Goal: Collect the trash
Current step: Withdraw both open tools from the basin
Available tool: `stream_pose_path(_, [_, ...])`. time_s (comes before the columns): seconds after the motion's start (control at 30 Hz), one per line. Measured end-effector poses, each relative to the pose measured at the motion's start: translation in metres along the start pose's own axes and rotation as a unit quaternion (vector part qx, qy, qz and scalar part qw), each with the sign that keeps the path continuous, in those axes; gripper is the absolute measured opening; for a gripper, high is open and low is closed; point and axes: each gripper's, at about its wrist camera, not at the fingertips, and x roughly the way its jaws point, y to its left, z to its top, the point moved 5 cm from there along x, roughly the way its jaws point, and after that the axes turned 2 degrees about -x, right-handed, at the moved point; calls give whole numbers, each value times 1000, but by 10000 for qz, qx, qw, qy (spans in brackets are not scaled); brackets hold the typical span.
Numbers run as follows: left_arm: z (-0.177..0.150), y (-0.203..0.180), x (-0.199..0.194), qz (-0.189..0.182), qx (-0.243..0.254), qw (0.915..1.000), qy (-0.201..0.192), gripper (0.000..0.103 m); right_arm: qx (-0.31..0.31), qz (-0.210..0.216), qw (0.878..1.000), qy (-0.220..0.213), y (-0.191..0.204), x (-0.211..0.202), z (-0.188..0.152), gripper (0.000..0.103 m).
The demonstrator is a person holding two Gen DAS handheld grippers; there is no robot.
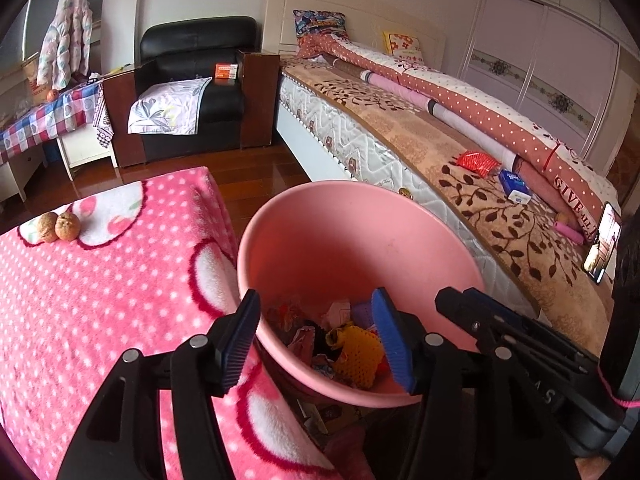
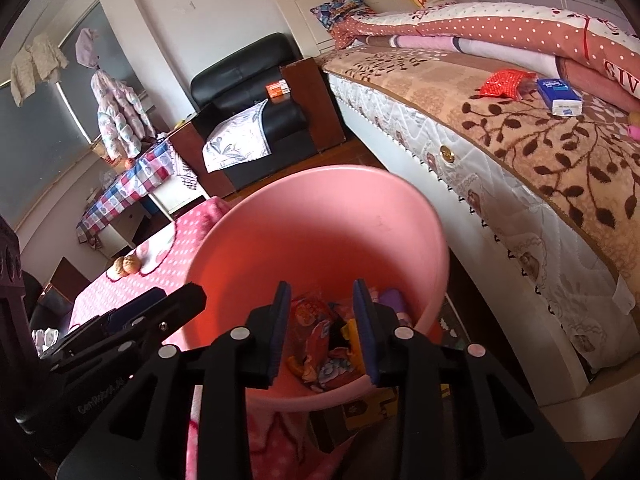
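1. Both tools hang over the pink bin [image 1: 360, 240]: the left tool [image 1: 316, 344] is spread wide and empty, and the right tool [image 2: 322, 328] is parted and empty.
2. Wrappers [image 2: 320, 344] lie in the bin directly beneath them.
3. Next, a judgement: reach the red packet [image 1: 478, 162] on the bed [image 1: 400, 128], ahead to the right, approaching flat.
4. Only the left view shows a phone [image 1: 602, 248].

Two walnuts [image 1: 57, 226] sit on a pink dotted blanket [image 1: 100, 292]; a black armchair [image 1: 196, 80] stands beside the bed [image 1: 400, 128].

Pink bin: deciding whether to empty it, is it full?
Not full: the pink bin holds wrappers only at the bottom; bare walls above.
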Motion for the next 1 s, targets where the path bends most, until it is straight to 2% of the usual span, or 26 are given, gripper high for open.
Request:
stream_pose_path(0.07, [0,3,-7,25,-31,10000,-60,59,-26,33,10000,-5,5,-3,-2,40])
stream_pose_path(0.43, [-2,20,-44,134,-134,9992,-349,70,-266,67,9995,-138,30,-28,-14,47])
stream_pose_path(0.6, [-4,27,-61,280,-88,9980,-557,73,-480,2,9987,-171,43,-37,-21,54])
stream_pose_path(1.0, [-11,43,-94,400,-128,9950,-907,73,-820,-128,9961,-287,74,-50,-30,55])
